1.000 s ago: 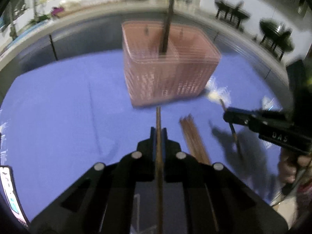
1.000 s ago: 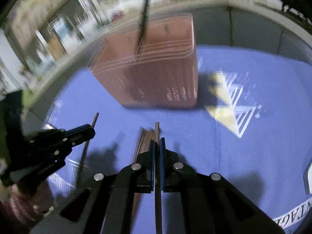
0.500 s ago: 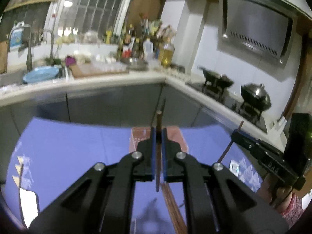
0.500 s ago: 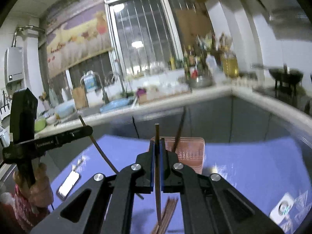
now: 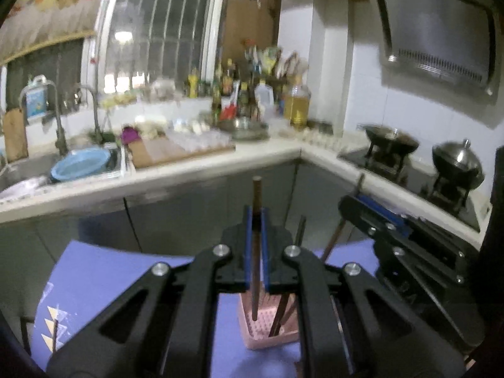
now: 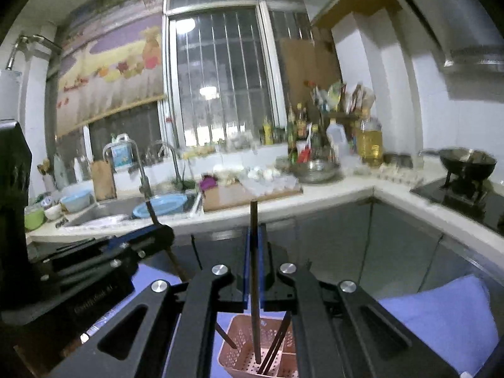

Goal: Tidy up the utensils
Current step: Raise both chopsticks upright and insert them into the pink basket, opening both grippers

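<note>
Left wrist view: left tool [image 5: 255,217] pinches an upright chopstick [image 5: 256,245] over the pink basket [image 5: 267,330] — right tool [image 6: 254,236] likewise (vertical, presumably for dropping in).

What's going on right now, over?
Left gripper shut on chopstick. Right gripper likewise. Both above pink basket. Nothing blocking.

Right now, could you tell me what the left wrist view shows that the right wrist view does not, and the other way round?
Only the left wrist view shows the lidded pot beside the wok on the stove, and the right gripper coming in from the right with its chopstick.

Only the right wrist view shows the green bowl left of the sink and the left gripper at its left edge.

Both show a chopstick clamped upright in shut jaws, the pink basket on the blue mat, the blue basin and the oil bottle.
</note>
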